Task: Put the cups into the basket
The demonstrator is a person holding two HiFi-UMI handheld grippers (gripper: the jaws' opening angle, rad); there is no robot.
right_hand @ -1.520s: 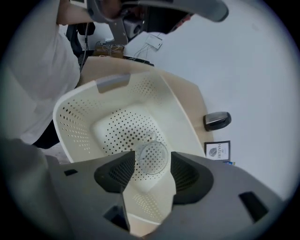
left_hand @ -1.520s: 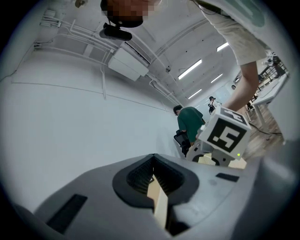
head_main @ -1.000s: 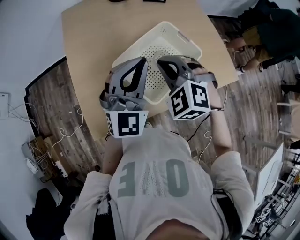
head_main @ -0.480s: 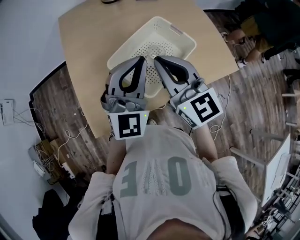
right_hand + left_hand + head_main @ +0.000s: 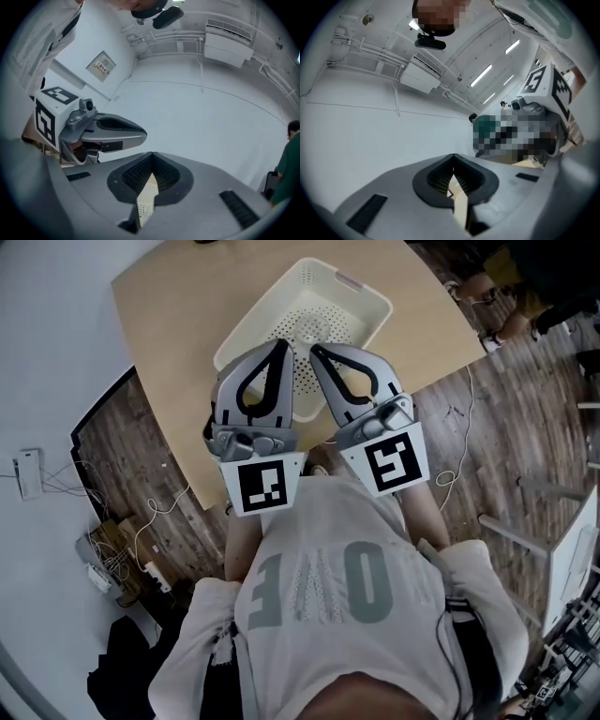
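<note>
My left gripper (image 5: 281,345) and right gripper (image 5: 316,351) hide the near half of the basket (image 5: 367,307), so I cannot tell what lies there; the table (image 5: 169,324) beyond the basket is cut off

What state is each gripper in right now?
Left gripper: jaws closed, holding nothing.
Right gripper: jaws closed, holding nothing.

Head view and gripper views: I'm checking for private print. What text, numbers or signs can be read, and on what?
"OVE": large grey letters on the shirt, upside down in the head view.
Square code patterns, no words: left marker cube, right marker cube.
Too small to read: print on the wall panel.
</note>
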